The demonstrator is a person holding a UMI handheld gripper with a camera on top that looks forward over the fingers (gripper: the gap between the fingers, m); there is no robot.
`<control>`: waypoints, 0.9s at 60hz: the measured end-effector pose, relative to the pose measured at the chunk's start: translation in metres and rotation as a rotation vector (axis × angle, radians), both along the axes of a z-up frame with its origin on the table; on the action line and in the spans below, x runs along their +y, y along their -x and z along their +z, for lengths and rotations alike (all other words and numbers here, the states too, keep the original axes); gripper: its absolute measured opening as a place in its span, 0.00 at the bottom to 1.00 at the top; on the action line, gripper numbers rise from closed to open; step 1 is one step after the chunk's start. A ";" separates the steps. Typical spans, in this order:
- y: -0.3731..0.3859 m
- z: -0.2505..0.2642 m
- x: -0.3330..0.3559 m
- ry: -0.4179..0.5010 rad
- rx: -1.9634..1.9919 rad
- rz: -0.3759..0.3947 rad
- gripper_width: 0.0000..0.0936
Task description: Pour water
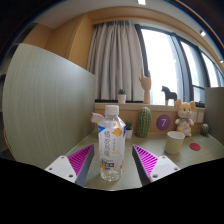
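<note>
Clear plastic bottle (111, 143) upright, clamped in our gripper (112, 160).
We see the green cup (174, 142) ahead, off to the right, well apart.

Single tongs-mounted camera, low, close, facing window (160, 60).

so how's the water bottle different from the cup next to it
The water bottle is tall, clear and capped, with a printed label; the cup is short, pale, opaque and open-topped. The bottle stands between the gripper fingers; the cup sits off to their side, beyond them. Both stand upright on the table.
</note>
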State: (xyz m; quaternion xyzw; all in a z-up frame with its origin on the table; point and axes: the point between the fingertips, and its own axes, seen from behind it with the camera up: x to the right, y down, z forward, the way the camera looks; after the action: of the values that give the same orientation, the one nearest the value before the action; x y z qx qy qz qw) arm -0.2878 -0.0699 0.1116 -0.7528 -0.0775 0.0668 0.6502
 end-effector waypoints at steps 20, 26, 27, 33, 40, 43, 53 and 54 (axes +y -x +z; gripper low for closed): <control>0.020 -0.004 0.057 -0.023 0.033 0.011 0.70; 0.018 -0.001 0.061 -0.040 0.012 -0.009 0.56; 0.019 -0.001 0.061 -0.043 0.013 -0.007 0.55; 0.018 -0.001 0.061 -0.062 0.046 -0.005 0.41; 0.016 0.000 0.064 -0.067 0.063 0.004 0.36; 0.015 -0.001 0.064 -0.055 0.078 0.004 0.36; -0.021 0.018 0.085 -0.009 0.276 -0.058 0.36; -0.026 0.018 0.091 -0.014 0.312 -0.065 0.36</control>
State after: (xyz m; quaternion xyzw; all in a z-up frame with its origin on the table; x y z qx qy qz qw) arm -0.2621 0.0209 0.1294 -0.7309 0.0485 0.1612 0.6614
